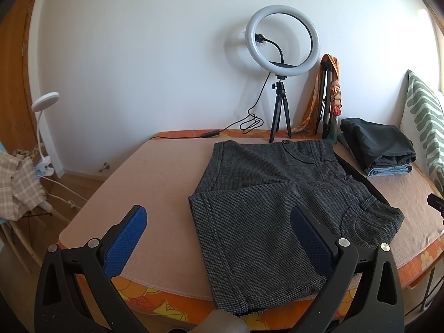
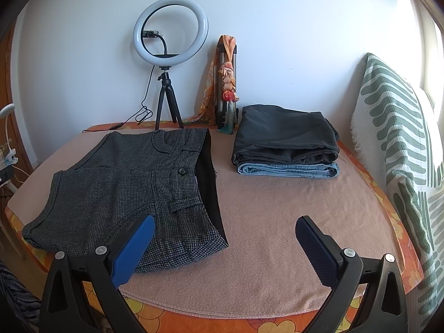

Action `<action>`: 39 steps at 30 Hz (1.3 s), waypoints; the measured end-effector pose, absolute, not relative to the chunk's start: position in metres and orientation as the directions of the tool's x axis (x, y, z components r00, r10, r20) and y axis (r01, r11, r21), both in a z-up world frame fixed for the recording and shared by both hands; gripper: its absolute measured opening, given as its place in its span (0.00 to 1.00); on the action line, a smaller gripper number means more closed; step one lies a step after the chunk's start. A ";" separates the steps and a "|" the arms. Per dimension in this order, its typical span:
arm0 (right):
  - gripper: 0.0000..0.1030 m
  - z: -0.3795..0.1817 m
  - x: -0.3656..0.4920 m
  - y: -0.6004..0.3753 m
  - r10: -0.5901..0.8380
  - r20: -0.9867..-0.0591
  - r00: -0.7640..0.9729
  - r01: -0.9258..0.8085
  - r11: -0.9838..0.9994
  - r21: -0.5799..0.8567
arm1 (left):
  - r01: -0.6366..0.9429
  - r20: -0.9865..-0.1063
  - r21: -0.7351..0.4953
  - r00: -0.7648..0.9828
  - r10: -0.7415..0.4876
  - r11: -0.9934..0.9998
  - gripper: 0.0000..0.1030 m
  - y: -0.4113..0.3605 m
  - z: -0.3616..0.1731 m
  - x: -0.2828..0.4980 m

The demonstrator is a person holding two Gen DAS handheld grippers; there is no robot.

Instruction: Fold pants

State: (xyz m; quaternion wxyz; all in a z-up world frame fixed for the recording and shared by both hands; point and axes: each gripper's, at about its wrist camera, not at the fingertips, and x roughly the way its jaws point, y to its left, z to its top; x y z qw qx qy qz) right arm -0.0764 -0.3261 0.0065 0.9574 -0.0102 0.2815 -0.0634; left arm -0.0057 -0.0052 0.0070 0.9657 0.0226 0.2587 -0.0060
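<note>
Both of mine are spread wide and holding nothing right now: my left hand-held gripper [image 1: 219, 222] hangs over the near edge of the table [image 2: 277, 249], with the pants' hem end just under its right finger, and my right hand-held gripper [image 2: 224, 231] sits over bare blanket [image 2: 263, 211], its left finger just above the waist end.

The grey checked pants [image 1: 277, 208] lie on the left half of the table, folded into a chunky rectangle, waistband facing right with the black lining showing. The near hem corner looks like it hangs a little past the near edge.

My guess is the fold is mostly done, maybe one more fold or a move to the pile. What could go sideways: if I pinch only the top layer, the layers will slide apart and the fold opens up. A grab at that overhanging corner could also drag the whole thing off the near edge.

Further back on the right sits a stack of folded clothes [image 2: 285, 144], well apart from the pants. At the far edge a ring light [image 2: 170, 27] stands on its tripod.
</note>
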 end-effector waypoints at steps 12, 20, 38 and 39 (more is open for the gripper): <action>1.00 0.006 -0.076 -0.324 -0.124 -0.541 0.832 0.109 0.992 -0.060 | 0.022 -0.501 0.047 0.865 0.005 0.999 1.00 -0.006 0.006 -0.006; 0.99 0.006 -0.075 -0.321 -0.113 -0.542 0.832 0.090 0.994 -0.068 | -0.004 -0.497 0.040 0.867 0.023 0.999 1.00 0.002 0.004 -0.007; 0.84 -0.022 -0.054 -0.292 0.110 -0.617 0.779 -0.273 0.946 -0.175 | 0.359 -0.639 0.044 0.727 -0.250 0.932 0.80 0.007 -0.025 -0.010; 0.82 -0.026 -0.052 -0.289 0.122 -0.635 0.763 -0.303 0.935 -0.185 | 0.388 -0.658 0.045 0.705 -0.265 0.920 0.76 0.005 -0.026 -0.010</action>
